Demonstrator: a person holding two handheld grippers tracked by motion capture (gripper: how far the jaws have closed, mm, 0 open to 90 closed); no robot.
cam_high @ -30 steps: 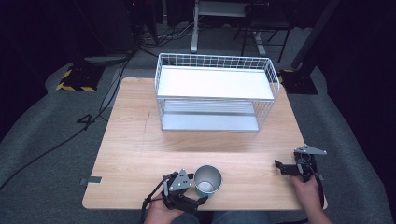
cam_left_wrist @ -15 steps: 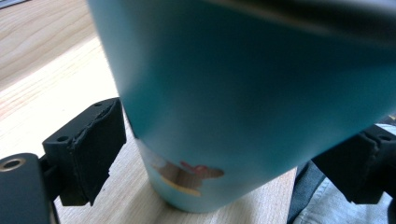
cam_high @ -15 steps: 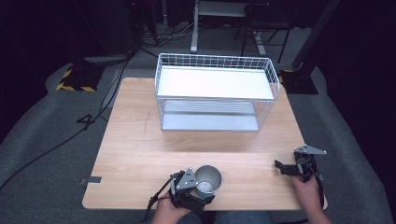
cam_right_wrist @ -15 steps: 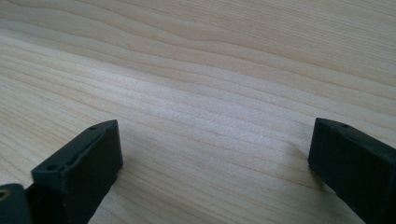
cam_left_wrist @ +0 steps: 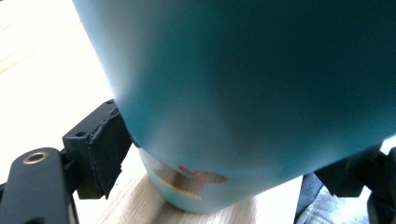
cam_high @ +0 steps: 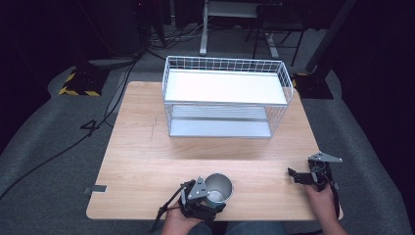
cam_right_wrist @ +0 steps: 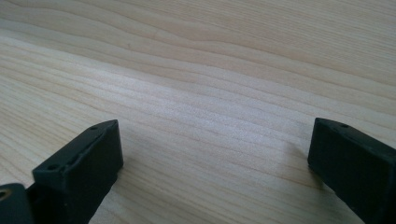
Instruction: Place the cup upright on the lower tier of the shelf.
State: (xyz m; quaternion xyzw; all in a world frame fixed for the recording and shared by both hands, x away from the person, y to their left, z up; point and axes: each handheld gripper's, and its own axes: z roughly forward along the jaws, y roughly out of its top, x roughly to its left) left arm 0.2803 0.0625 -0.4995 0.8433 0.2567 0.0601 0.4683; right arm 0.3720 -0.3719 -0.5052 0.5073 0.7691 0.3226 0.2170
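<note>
A cup [cam_high: 219, 189] stands upright near the table's front edge, teal outside [cam_left_wrist: 243, 93] and shiny metal inside. My left gripper [cam_high: 210, 197] comes at it from the front left, low on the cup's body. In the left gripper view the cup sits between the jaws, and the left pad [cam_left_wrist: 109, 149] presses its side. The right jaw is mostly hidden behind the cup. My right gripper [cam_high: 295, 175] rests at the front right, well clear of the cup. It stands open [cam_right_wrist: 212, 154] over bare wood with nothing between its fingers.
A white wire two-level rack [cam_high: 227, 61] stands at the back middle of the wooden table [cam_high: 147, 147], with flat shelves at top and bottom. A person's hands come in over the front edge. Dark floor, cables and stands surround the table.
My left gripper has slid right and in around the cup, which now sits between its jaws. The cup and my right gripper have stayed put.
</note>
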